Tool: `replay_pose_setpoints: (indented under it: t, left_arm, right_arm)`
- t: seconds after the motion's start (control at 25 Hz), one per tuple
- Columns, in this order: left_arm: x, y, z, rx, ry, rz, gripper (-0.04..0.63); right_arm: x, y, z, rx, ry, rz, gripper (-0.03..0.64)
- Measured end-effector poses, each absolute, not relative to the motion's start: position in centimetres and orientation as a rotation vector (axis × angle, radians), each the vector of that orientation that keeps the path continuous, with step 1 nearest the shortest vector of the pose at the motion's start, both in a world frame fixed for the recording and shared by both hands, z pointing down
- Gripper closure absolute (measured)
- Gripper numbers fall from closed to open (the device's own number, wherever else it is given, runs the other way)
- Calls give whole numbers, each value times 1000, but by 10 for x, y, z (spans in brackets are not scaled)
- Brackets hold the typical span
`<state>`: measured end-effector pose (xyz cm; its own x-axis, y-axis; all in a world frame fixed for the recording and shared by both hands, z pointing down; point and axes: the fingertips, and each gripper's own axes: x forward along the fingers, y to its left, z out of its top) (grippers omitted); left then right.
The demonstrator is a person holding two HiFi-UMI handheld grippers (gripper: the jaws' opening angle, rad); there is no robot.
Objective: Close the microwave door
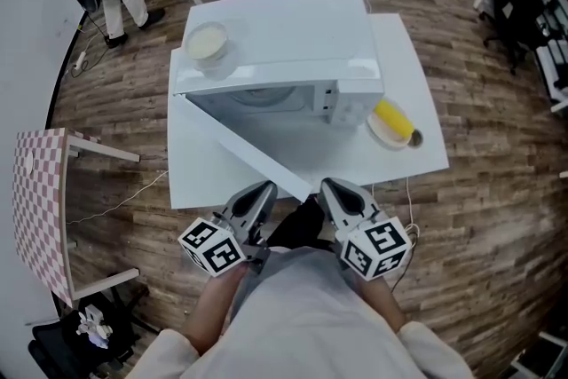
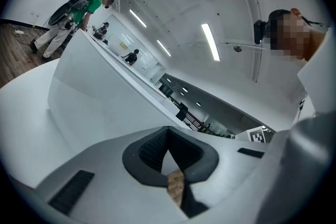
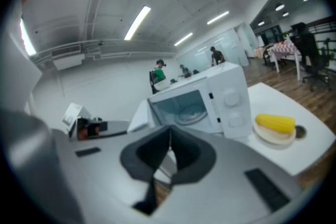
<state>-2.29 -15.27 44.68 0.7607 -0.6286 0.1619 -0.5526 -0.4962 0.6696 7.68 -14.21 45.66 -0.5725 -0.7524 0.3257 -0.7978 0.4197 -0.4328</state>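
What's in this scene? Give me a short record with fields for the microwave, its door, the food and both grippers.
microwave: on white table
door: open, swung toward the person
bowl: on top of microwave
corn: on plate, right of microwave
left gripper: shut, empty, near door's free edge
right gripper: shut, empty

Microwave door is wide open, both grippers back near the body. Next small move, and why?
Probably bring the left gripper forward onto the outer face of the microwave door, near its free edge. The door swings out toward that side, the gripper's jaws are together with nothing between them, and it doesn't appear to be pressing on the door yet.
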Motion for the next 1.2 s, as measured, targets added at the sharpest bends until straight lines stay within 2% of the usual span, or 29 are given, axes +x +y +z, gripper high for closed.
replay_pose_setpoints:
  t: [1.2]
  left_arm:
    - [3, -197, 439, 2283, -728, -107, 578]
  right_arm:
    - [90, -197, 456, 1413, -2558, 889, 594]
